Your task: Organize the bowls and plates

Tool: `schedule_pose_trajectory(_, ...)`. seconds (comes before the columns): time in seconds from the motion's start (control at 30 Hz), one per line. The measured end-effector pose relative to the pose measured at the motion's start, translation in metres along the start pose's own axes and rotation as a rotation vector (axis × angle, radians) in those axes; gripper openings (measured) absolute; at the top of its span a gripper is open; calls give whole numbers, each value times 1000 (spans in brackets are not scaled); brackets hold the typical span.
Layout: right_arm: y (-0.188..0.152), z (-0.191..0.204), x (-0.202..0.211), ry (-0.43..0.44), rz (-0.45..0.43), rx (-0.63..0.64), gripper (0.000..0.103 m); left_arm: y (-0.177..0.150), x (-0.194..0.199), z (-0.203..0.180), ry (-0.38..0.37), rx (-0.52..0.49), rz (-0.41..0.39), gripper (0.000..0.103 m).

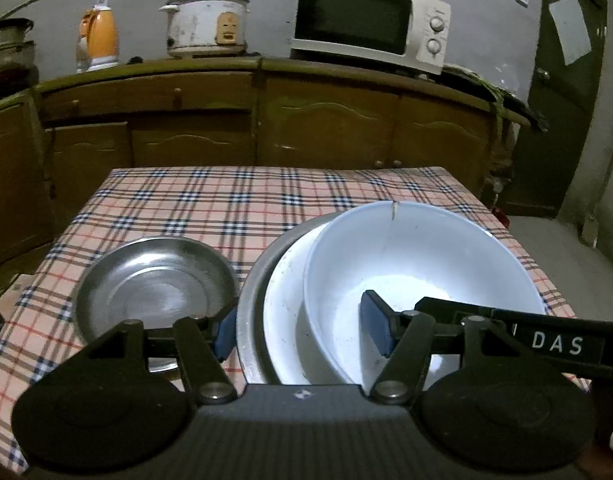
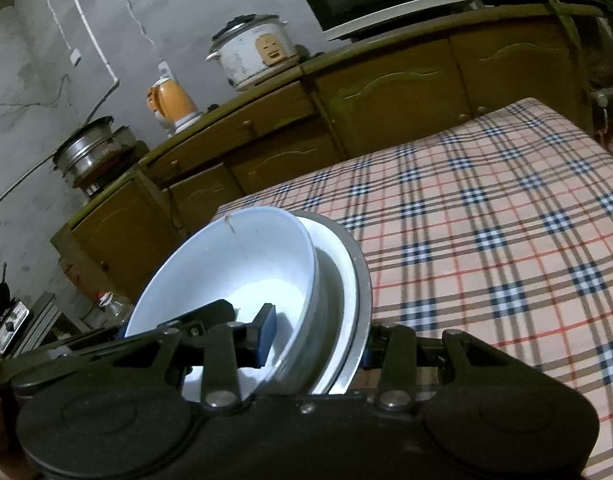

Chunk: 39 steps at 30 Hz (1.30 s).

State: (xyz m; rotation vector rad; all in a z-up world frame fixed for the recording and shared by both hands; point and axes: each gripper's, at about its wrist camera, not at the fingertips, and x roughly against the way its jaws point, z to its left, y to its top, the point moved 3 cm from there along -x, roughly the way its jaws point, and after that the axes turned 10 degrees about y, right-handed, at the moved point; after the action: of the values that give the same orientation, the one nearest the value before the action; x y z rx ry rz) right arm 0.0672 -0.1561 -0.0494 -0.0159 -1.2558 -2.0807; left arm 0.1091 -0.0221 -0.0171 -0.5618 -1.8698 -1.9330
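Stack: I see a big white round bowl (image 1: 422,264) sitting in a white plate (image 1: 284,308), and that sits in a grey metal dish (image 1: 252,284). They are on the table, at its near edge.
Other dish: a shiny round steel plate (image 1: 154,284) lies flat just beside the stack, on its left.
Left claw (image 1: 302,330): it is wide, with one blue pad outside the grey dish and one inside the white bowl. I think it is not squeezing yet.
Right claw (image 2: 318,344): wide too, set around the other side of the stack.
Feel: I think the white bowl is hard, smooth and slippery. It has a crack (image 1: 392,216) at the far rim, so it may break. I would hold the rims on both sides.
Table: soft checked cloth (image 1: 234,204), flat.
Room: dim kitchen, brown wooden cupboards (image 1: 266,120), a white microwave (image 1: 370,22), a white rice cooker (image 1: 206,20).
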Motion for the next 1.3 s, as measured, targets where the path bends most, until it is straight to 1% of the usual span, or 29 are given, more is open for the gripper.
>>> schedule_pose_trajectory(0.3,-6,30,-25,31,28,24,49,-1,1,33,35,29,0,64)
schedule_pose_trajectory(0.73,-9,64,-71,62,65,42,49,1,-9,80,71,61,9,64)
schedule_pose_trajectory(1.07,-8,78,-102,71,80,44,49,4,-20,105,82,69,17,64)
schedule_pose_trajectory(1.3,-7,82,-116,62,85,45,49,6,-29,115,73,72,22,64)
